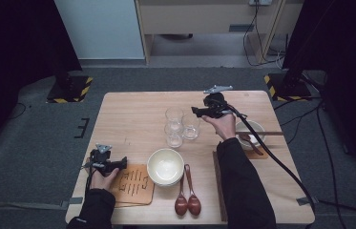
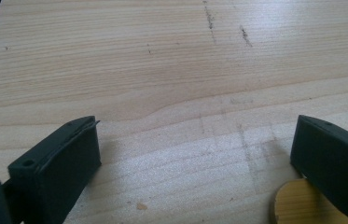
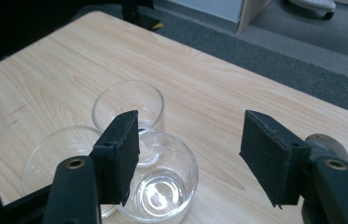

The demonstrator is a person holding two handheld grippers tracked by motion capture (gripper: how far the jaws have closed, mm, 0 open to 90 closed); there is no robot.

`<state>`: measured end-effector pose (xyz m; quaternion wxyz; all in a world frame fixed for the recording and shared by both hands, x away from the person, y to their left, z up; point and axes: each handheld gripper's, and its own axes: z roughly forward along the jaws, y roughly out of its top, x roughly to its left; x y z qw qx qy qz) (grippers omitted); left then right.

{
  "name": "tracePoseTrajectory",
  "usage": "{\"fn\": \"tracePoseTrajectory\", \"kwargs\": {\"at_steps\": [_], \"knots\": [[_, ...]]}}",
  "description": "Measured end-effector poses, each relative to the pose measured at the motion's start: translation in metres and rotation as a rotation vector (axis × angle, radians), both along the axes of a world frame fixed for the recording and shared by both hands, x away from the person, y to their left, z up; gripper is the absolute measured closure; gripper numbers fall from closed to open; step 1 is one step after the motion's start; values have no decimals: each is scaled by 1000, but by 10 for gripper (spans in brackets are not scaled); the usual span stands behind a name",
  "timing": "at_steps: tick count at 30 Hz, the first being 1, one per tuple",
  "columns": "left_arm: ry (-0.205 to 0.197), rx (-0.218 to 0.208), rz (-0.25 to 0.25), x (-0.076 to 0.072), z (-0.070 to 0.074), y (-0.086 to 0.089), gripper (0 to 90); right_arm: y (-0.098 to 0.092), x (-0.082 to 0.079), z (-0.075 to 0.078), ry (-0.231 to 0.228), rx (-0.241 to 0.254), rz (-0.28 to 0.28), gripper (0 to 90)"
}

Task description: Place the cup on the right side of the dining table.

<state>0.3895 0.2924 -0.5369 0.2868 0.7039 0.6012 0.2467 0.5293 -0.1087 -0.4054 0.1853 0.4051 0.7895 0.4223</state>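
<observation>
From the high view, I had the right gripper (image 1: 198,112) held above the table (image 1: 132,109), just beside the nearest of three clear glasses (image 1: 191,126) that stood clustered together near the table's middle. My left gripper (image 1: 120,163) rested low at the near left, over the edge of a wooden trivet (image 1: 135,183). The trivet's dark slots were no writing I could read. Open tabletop stretched left of the glasses to the far edge; a cream bowl (image 1: 165,166) and two brown spoons (image 1: 187,200) sat nearer me.

In the left gripper view, the jaws stood wide apart over bare wood grain, nothing between them — the trivet's rounded corner (image 2: 297,205) showed by one jaw.

In the right gripper view, the jaws stood spread above the glasses (image 3: 162,177), pinching nothing, with clear table beyond to the far edge.
</observation>
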Motion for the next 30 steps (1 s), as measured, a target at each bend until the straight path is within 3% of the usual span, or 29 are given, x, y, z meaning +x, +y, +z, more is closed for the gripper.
{"fn": "tracePoseTrajectory", "kwargs": {"at_steps": [12, 30], "knots": [[0, 0, 0, 0, 0, 0, 2, 10, 7, -24, 78, -71, -7, 422], [0, 0, 0, 0, 0, 0, 3, 15, 14, -46, 176, -118, -37, 549]]}}
